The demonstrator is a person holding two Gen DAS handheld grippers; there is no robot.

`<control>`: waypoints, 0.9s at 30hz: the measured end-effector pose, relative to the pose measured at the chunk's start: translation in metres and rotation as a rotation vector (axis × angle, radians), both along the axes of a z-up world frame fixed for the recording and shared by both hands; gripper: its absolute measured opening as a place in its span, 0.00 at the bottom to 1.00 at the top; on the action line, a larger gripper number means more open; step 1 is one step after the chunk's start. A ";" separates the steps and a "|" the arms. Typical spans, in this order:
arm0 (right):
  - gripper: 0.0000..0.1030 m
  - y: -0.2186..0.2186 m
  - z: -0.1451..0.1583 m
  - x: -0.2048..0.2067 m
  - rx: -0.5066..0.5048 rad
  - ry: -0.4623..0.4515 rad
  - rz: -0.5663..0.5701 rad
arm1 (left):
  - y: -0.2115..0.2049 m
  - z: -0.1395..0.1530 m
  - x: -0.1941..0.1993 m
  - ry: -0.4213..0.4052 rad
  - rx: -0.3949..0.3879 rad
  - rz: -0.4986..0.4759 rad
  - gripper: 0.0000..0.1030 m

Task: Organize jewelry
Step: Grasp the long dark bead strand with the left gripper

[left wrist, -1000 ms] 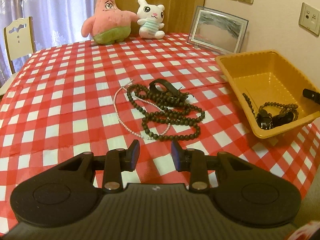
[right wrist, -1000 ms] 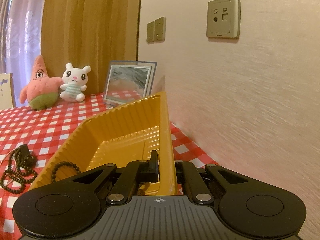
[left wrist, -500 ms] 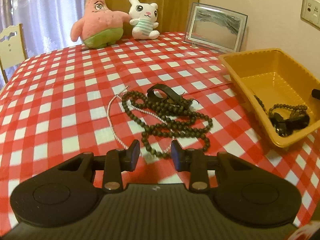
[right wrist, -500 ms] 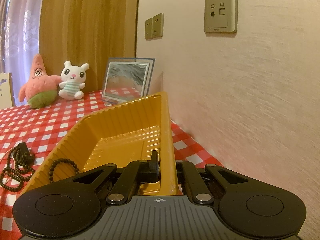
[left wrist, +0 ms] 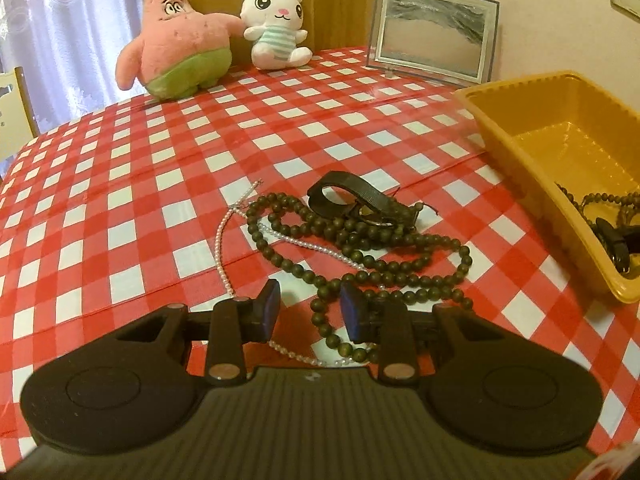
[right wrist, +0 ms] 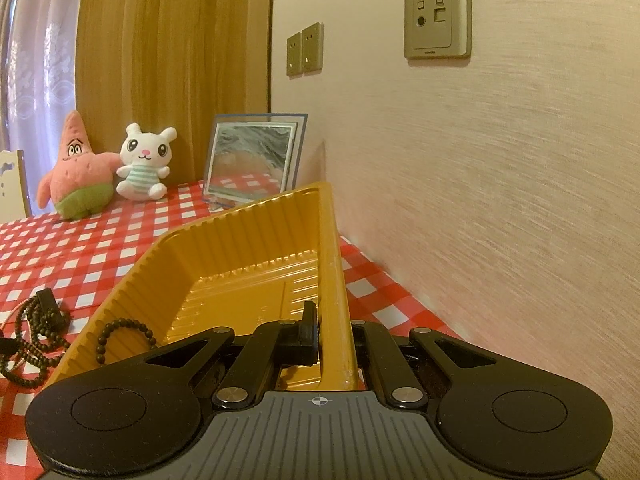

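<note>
A tangle of dark wooden bead necklaces [left wrist: 360, 248] lies on the red checked tablecloth, with a thin pearl strand [left wrist: 222, 256] and a black strap [left wrist: 340, 196] mixed in. My left gripper [left wrist: 310, 300] hangs low over the pile's near edge, open, and a loop of dark beads shows between its fingers without the pads touching it. The yellow tray [left wrist: 500, 120] at the right holds a dark bead bracelet [left wrist: 600, 204] and a black piece [left wrist: 616, 240]. In the right wrist view my right gripper [right wrist: 334, 332] is shut on the yellow tray's [right wrist: 240, 248] right wall, and the bracelet [right wrist: 120, 336] lies inside.
A pink star plush [left wrist: 176, 40], a white bunny plush [left wrist: 276, 28] and a framed picture [left wrist: 434, 36] stand at the table's far side. The wall with its sockets [right wrist: 436, 16] runs close along the tray's right. A chair back [left wrist: 12, 112] shows at the far left.
My left gripper has moved forward and down to the bead pile, whose near loop now sits between its fingers. The right gripper and the tray have not moved.
</note>
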State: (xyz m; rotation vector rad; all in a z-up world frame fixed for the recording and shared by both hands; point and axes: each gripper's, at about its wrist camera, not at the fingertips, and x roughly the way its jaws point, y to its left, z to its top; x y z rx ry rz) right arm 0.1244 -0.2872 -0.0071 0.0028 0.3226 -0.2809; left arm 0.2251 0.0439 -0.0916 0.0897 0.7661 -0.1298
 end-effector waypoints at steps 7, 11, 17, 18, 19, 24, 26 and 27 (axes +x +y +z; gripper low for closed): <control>0.03 0.000 0.000 0.001 0.000 0.002 -0.002 | -0.001 -0.005 0.001 0.012 -0.003 -0.007 0.25; 0.03 0.000 0.000 0.001 0.000 0.003 -0.003 | -0.001 -0.005 0.002 0.015 -0.005 -0.011 0.24; 0.03 0.000 0.000 0.001 0.001 0.003 -0.003 | -0.002 -0.005 0.001 0.013 -0.003 -0.016 0.23; 0.03 0.000 0.000 0.002 -0.001 0.003 -0.003 | -0.001 -0.005 0.001 0.011 -0.004 -0.017 0.22; 0.03 0.000 0.000 0.002 -0.002 0.003 -0.002 | -0.001 -0.005 0.001 0.011 -0.006 -0.021 0.21; 0.03 0.000 0.000 0.002 0.000 0.003 -0.003 | -0.008 -0.004 0.000 0.020 0.005 -0.046 0.06; 0.03 0.000 0.000 0.002 0.000 0.003 -0.002 | -0.009 0.000 0.000 0.023 0.000 -0.049 0.06; 0.03 0.000 0.000 0.002 0.001 0.002 -0.002 | -0.009 0.003 -0.002 0.017 -0.006 -0.046 0.06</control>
